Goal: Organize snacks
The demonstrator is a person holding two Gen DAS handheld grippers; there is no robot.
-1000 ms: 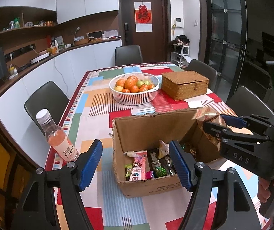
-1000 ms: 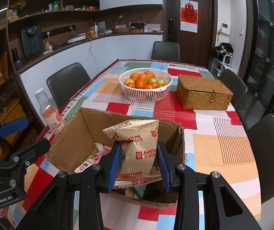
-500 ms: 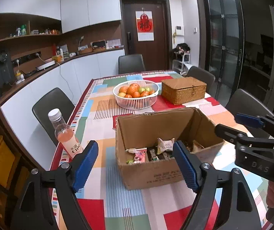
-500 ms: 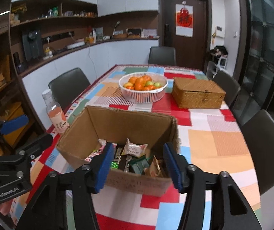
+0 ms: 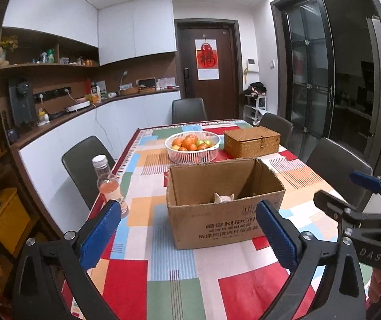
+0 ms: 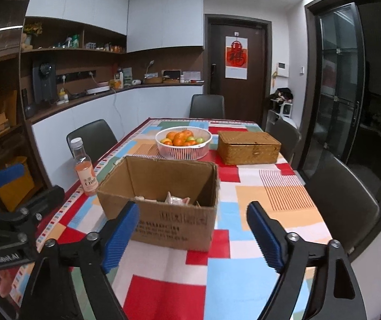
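The snack packets (image 6: 175, 200) lie low inside the open brown cardboard box (image 5: 225, 224) on the colourful patchwork tablecloth (image 6: 243, 280), no loose snack shows outside, so the task seems nearly done, while the left gripper (image 5: 190, 237) and right gripper (image 6: 193, 234), both opening wide, hold nothing.

- My left gripper (image 5: 190, 236) has black arms, blue ribbed pads (image 5: 100, 236) and silver screws.
- My right gripper (image 6: 190, 236) looks the same; its body shows white letters "DAS".
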